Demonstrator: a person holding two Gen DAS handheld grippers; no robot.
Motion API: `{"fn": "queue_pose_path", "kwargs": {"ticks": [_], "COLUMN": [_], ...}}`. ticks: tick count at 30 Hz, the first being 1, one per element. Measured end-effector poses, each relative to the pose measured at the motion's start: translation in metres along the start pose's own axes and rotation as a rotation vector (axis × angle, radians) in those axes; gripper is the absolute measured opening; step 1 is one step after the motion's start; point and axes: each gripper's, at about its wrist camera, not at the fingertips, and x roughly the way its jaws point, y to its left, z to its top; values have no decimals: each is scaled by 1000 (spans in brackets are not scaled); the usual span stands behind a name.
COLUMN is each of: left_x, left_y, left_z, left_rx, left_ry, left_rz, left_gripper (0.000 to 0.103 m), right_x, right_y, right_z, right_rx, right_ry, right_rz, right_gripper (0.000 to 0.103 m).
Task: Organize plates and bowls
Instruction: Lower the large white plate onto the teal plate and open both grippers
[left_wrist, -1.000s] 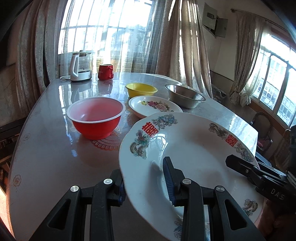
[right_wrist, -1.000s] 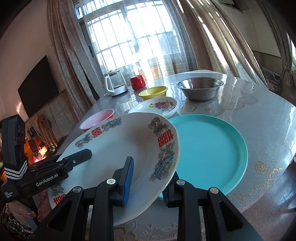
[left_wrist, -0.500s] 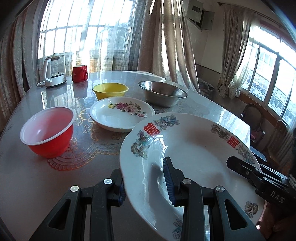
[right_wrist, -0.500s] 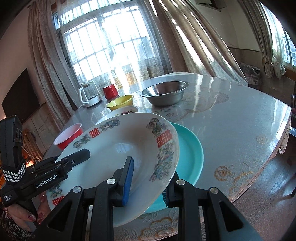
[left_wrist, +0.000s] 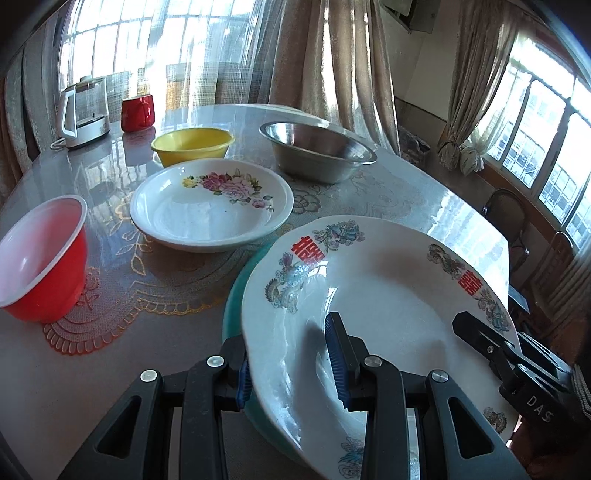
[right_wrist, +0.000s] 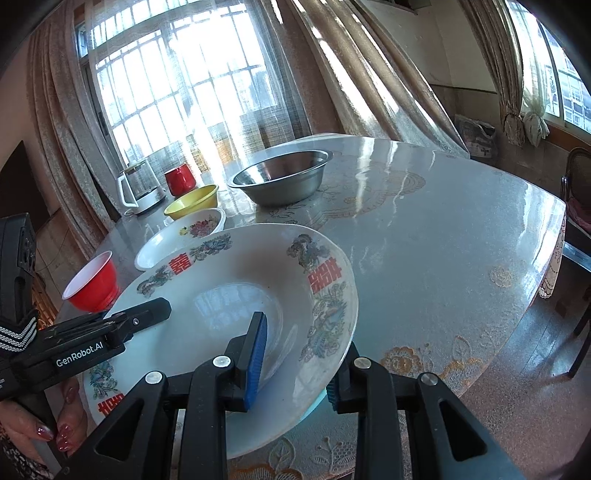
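A large white plate (left_wrist: 388, 295) with red characters and dragon prints is held at opposite rims by both grippers. My left gripper (left_wrist: 290, 369) is shut on its near rim, one pad on top and one beneath. My right gripper (right_wrist: 295, 369) is shut on the other rim the same way. The plate hangs tilted right over a teal plate (left_wrist: 232, 295), of which only a sliver (right_wrist: 314, 402) shows; whether the two touch I cannot tell. The left gripper's top finger (right_wrist: 147, 310) lies on the plate in the right wrist view.
On the table stand a red bowl (left_wrist: 40, 258), a flowered white plate (left_wrist: 210, 210), a yellow bowl (left_wrist: 192, 142) and a steel bowl (left_wrist: 317, 151). A kettle (left_wrist: 83, 110) and red mug (left_wrist: 137, 112) are at the back. Chairs (right_wrist: 576, 206) stand past the table's right edge.
Both grippers carried the large plate sideways across the table. It now covers the teal plate, which lay exposed beside it a second ago. Both grips are unchanged.
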Motion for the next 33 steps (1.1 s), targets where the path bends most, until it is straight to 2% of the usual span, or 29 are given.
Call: {"fn": "queue_pose_path", "kwargs": {"ticks": [4, 14, 24, 33], "left_x": [1, -3, -10, -24], "left_y": [3, 13, 18, 13], "left_z": [-2, -1, -7, -26], "left_rx": [-17, -62, -86, -37], "left_ry": [4, -4, -11, -34], "left_rz": [-9, -29, -60, -106], "left_gripper": [35, 35, 32, 28], "right_x": [6, 4, -4, -17], "right_y": [5, 0, -5, -13], "right_z": [-2, -7, -9, -11], "right_rx": [-41, -30, 33, 85], "right_ry": [-1, 23, 33, 57], "right_rz": [-34, -31, 19, 67], "right_gripper": [30, 30, 30, 30]}}
